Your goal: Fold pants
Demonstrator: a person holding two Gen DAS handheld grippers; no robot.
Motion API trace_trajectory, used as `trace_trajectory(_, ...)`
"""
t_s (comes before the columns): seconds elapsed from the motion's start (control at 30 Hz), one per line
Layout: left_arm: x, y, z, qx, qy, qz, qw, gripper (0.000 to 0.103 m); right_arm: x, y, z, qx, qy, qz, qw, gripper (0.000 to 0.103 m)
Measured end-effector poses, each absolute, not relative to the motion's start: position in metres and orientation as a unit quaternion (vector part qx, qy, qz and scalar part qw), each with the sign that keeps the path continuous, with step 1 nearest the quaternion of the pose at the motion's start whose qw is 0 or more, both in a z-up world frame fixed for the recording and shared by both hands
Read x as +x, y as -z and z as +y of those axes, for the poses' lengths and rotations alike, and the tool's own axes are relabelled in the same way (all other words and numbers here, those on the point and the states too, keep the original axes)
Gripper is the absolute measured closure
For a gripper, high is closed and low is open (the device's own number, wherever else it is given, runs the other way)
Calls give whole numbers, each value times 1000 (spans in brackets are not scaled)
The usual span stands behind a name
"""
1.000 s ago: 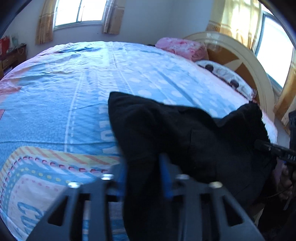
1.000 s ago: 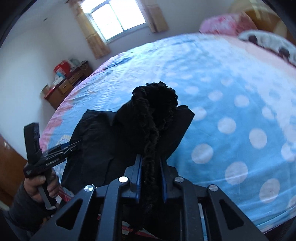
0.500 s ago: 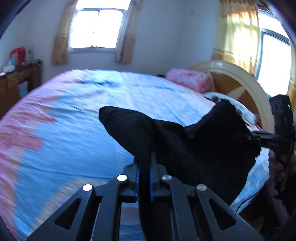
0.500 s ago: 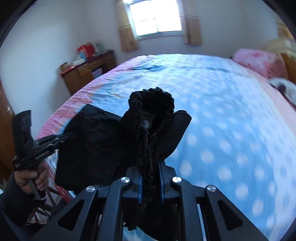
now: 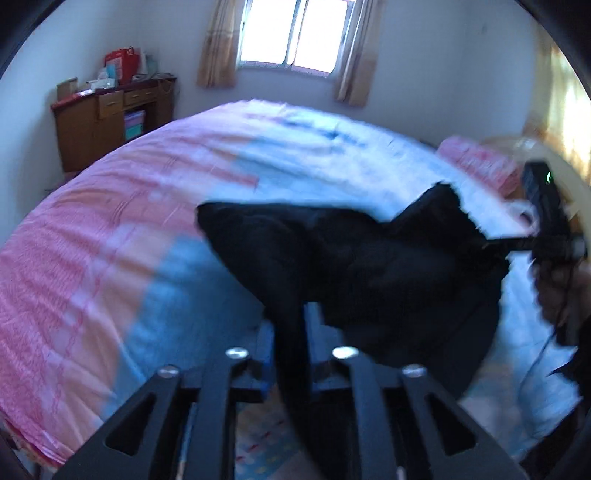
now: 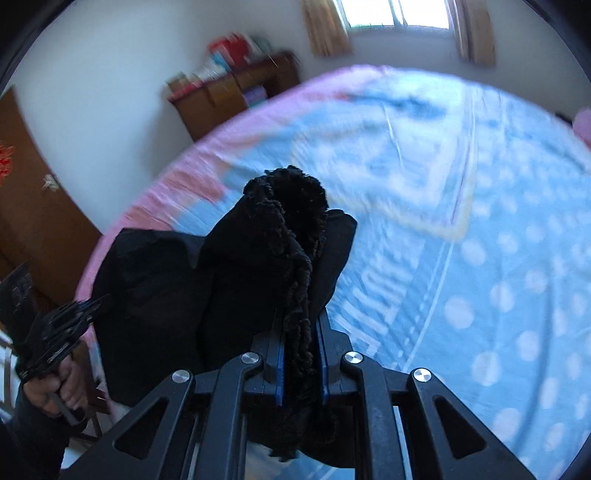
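Observation:
Black pants (image 5: 369, 266) hang in the air above the bed, stretched between both grippers. My left gripper (image 5: 290, 332) is shut on one edge of the pants, seen low in the left wrist view. My right gripper (image 6: 300, 332) is shut on a bunched, fuzzy-lined part of the pants (image 6: 291, 236). The right gripper also shows at the right edge of the left wrist view (image 5: 517, 242). The left gripper shows at the lower left of the right wrist view (image 6: 74, 314), with the cloth spanning between them. The lower part of the pants hangs out of sight.
A bed with a blue dotted and pink cover (image 5: 110, 236) fills the space below. A pink pillow (image 5: 476, 158) and a curved headboard (image 5: 569, 192) are at the right. A wooden desk (image 5: 110, 122) stands by the wall under the window (image 5: 295, 33).
Both grippers have lifted and swung left with the pants, so the desk and the window now show. The left jaws closed on the cloth one second ago.

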State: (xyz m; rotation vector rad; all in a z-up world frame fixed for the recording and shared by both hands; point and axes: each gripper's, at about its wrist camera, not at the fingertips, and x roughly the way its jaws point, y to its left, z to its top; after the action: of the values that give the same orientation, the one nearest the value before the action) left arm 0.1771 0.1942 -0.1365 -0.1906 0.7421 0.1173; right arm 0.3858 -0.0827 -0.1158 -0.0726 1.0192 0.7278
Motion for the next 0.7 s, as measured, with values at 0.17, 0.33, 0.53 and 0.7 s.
trace_trajectory(0.17,176,159,200,-79,-131,362,919,4,414,153,-115,49,-319,518,792,40)
trace_trajectory(0.33,172,158,210,-108,-134,371,913,0,402,143,-118,36,-307,502,808,34)
trace_trajectory(0.53,136,118,191,-87,-136,339,927,0,360,97,-147,42,-243,427,870,33)
trace_trajectory(0.7,103,87,165,-58,-107,306,944,0,279,62,-160,14,-204,374,905,32)
